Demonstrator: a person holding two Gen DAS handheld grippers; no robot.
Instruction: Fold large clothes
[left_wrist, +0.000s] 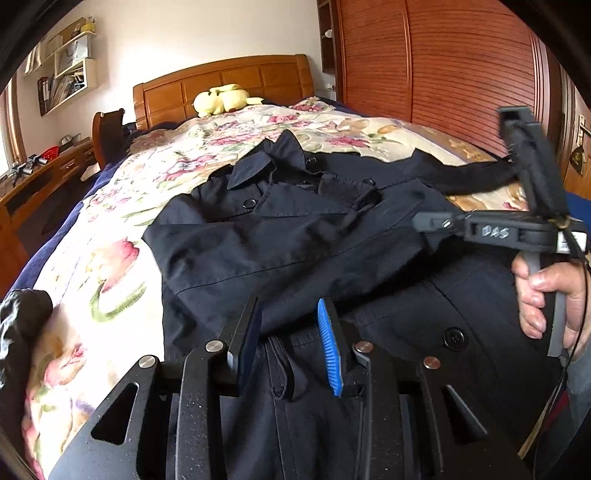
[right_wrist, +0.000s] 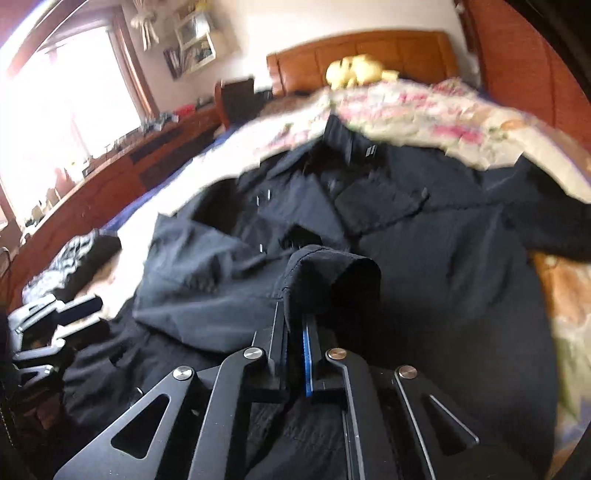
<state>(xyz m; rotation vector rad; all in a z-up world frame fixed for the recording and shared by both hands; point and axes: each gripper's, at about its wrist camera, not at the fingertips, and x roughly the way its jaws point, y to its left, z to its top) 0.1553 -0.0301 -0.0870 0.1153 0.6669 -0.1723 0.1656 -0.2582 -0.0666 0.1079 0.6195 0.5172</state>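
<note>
A large dark navy coat (left_wrist: 295, 229) lies front up on the bed, collar toward the headboard, with one sleeve folded across its chest. My left gripper (left_wrist: 290, 332) hovers over the coat's lower front. Its jaws stand partly apart, the blue pad is bare, and the cloth lies beneath them. In the right wrist view my right gripper (right_wrist: 295, 317) is shut on the sleeve cuff (right_wrist: 332, 273), which bunches up over the fingertips above the coat (right_wrist: 443, 258). The left wrist view shows this right gripper (left_wrist: 419, 222) at the right, held by a hand (left_wrist: 539, 295).
A floral bedspread (left_wrist: 110, 258) covers the bed. A yellow plush toy (left_wrist: 221, 98) sits by the wooden headboard (left_wrist: 229, 81). A red-brown wardrobe (left_wrist: 443, 74) stands on the right and a wooden desk (left_wrist: 44, 173) on the left. A black bundle (left_wrist: 22, 317) lies at the bed's near left edge.
</note>
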